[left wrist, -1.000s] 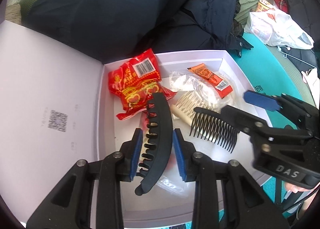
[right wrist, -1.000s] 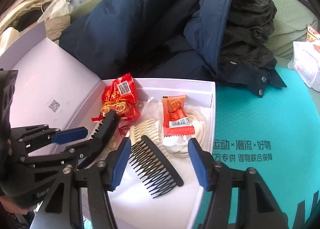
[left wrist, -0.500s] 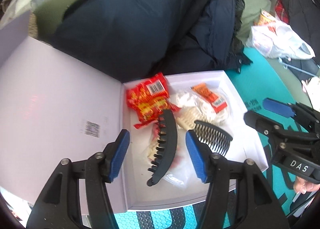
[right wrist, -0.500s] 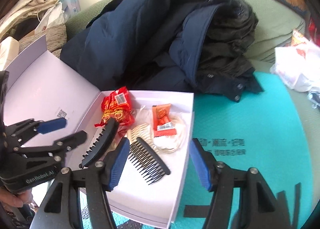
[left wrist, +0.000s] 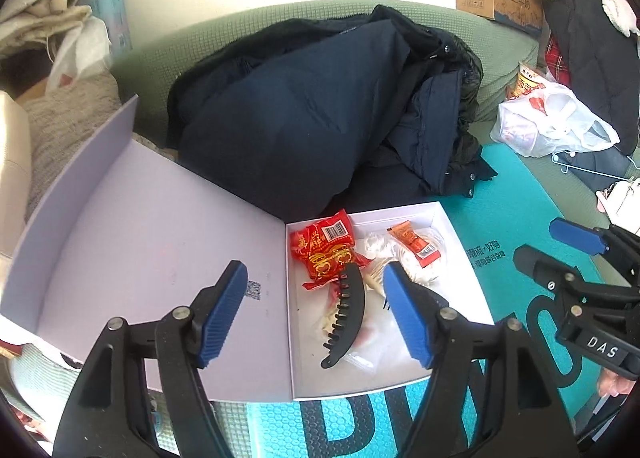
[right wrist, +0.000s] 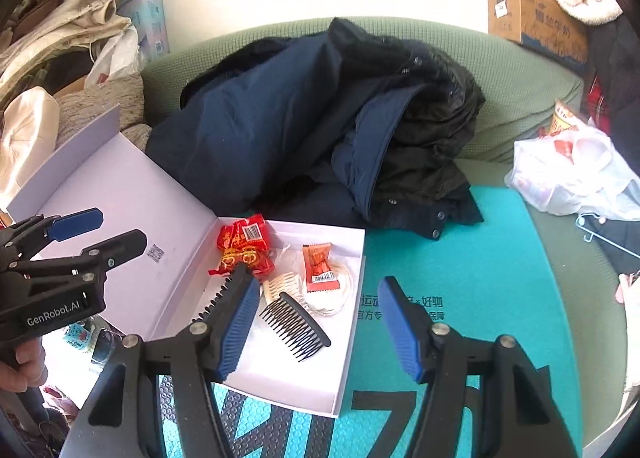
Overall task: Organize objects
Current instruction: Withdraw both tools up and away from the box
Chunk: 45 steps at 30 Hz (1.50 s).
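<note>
Black hair clip (left wrist: 347,314) now lies released in the white box (left wrist: 460,236); both grippers' jaws gape, pulled back.

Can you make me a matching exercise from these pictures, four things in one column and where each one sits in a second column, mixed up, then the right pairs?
Things:
1. black hair clip
2. black comb
3. orange sachet
4. white plastic bag

Places:
A. outside the box, by the far right end of the teal mat
B. in the box, nearest its front right corner
C. in the box, partly over the red snack packet
D. in the box, lying on the coiled white cord

Pairs: 1-C, 2-B, 3-D, 4-A
</note>
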Motion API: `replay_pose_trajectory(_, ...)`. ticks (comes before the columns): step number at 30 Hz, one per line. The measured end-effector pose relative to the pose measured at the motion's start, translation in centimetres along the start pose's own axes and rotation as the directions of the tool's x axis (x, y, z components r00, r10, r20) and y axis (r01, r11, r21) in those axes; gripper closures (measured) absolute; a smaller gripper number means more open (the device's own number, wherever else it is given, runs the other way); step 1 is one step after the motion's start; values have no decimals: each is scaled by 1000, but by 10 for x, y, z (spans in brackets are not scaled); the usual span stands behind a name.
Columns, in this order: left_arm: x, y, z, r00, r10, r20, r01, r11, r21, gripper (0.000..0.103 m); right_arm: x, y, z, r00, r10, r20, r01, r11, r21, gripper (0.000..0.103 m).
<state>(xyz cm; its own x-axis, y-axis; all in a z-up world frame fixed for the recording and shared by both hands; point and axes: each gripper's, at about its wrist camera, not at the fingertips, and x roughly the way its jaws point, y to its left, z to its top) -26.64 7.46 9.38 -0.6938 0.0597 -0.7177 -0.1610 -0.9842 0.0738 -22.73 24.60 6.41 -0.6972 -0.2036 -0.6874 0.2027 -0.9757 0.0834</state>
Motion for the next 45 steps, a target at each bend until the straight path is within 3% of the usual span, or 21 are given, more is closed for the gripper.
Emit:
replay_pose_trajectory(6, -38, 0, -2, 1000, 9, 18, -10, 1000, 15, 23, -36, 11, 5, 999, -35, 41, 36, 999, -18, 40)
replay_pose_trajectory(11, -67, -3, -11, 999, 14, 40, -15, 1000, 22, 20, -68, 18, 1, 996, -46, 80, 48, 999, -23, 34)
replay_pose_trajectory(23, -116, -11, -48, 999, 24, 29, -24, 999, 22, 17, -124, 28, -28, 989, -108, 101, 111, 993, -30, 27)
replay_pose_trajectory(34, -139, -20, -87, 1000, 21, -8, -20, 999, 35, 17, -149, 29, -63, 990, -106, 89, 107, 994, -6, 27)
replay_pose_trajectory(45, -146, -23, -102, 999, 18, -36, -17, 999, 30, 17, -155, 28, -81, 992, -105, 65, 105, 994, 14, 27)
